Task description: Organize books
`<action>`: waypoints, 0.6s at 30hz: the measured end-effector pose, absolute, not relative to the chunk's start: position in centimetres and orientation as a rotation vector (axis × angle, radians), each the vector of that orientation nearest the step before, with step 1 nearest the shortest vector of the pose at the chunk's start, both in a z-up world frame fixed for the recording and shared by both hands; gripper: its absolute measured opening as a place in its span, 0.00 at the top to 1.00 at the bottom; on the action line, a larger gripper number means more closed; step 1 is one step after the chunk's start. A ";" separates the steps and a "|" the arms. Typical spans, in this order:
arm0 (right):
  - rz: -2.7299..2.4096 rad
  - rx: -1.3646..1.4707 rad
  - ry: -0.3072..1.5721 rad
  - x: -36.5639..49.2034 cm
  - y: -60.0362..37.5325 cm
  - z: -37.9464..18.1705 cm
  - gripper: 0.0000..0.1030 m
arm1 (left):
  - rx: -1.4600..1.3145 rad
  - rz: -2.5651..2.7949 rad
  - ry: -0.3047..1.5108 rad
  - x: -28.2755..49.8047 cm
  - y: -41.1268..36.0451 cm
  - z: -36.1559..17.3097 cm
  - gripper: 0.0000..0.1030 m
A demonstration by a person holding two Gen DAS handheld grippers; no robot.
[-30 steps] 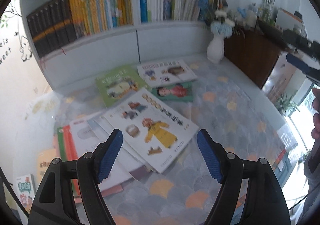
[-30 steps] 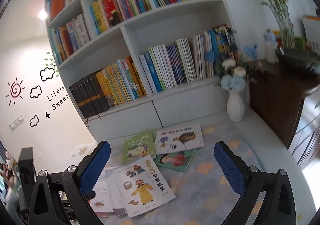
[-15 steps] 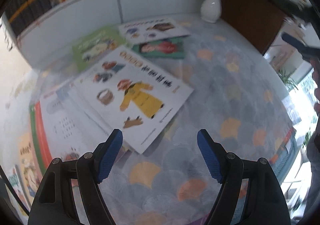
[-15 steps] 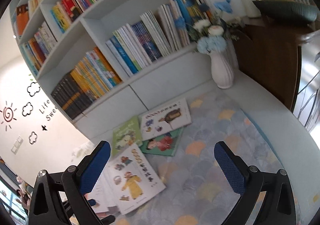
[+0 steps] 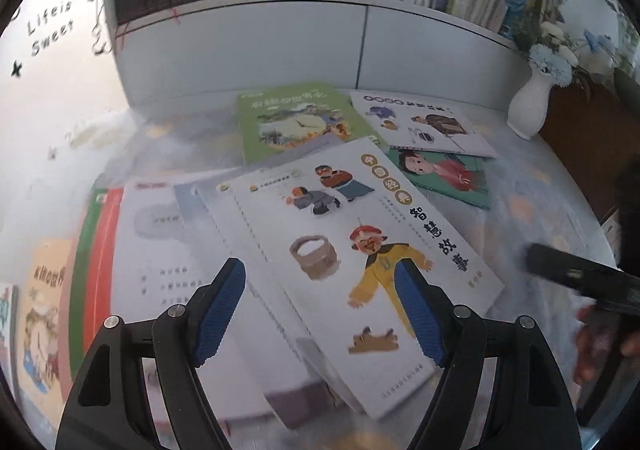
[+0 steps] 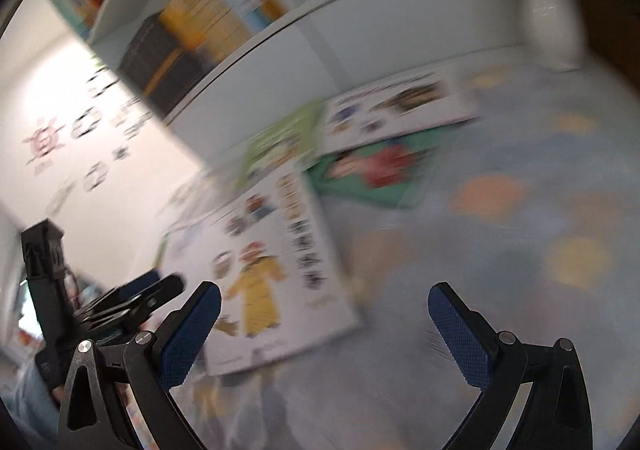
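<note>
- White picture book with a yellow-robed figure on its cover lies face up on the patterned mat, topmost of a loose, fanned pile; taken as landmark.
- Left claw hangs over the near end of that book, jaws wide, nothing between the blue pads.
- Right claw also wide and empty; right-wrist view heavily blurred; the same book sits just beyond its left finger.
- Green book lies beyond the landmark, toward the bookshelf, partly tucked under its far edge.
- Second white book lies beyond and right of the landmark, overlapping a dark-green book.
- More books spread left of the landmark, partly beneath it.
- White vase with pale flowers stands far right of it.
</note>
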State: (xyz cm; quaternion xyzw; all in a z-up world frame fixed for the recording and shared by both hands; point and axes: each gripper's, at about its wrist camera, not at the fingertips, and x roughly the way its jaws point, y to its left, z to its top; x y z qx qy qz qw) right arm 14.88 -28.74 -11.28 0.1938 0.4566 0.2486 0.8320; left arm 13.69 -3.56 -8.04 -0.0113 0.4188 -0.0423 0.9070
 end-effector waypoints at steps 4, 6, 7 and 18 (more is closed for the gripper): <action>0.654 0.365 1.003 18.0 -25.2 -13.5 0.00 | 0.005 -0.050 0.889 14.8 -3.3 -10.0 0.27; 0.700 0.348 0.996 18.7 -24.0 -14.1 0.00 | -0.034 -0.037 0.915 15.2 -2.9 -10.8 0.27; 0.722 0.344 0.995 18.8 -23.6 -14.2 0.00 | -0.061 -0.039 0.925 15.3 -2.6 -11.2 0.27; 0.817 0.237 0.977 18.5 -22.4 -14.9 0.00 | -0.278 -0.109 0.943 14.6 -1.6 -12.2 0.24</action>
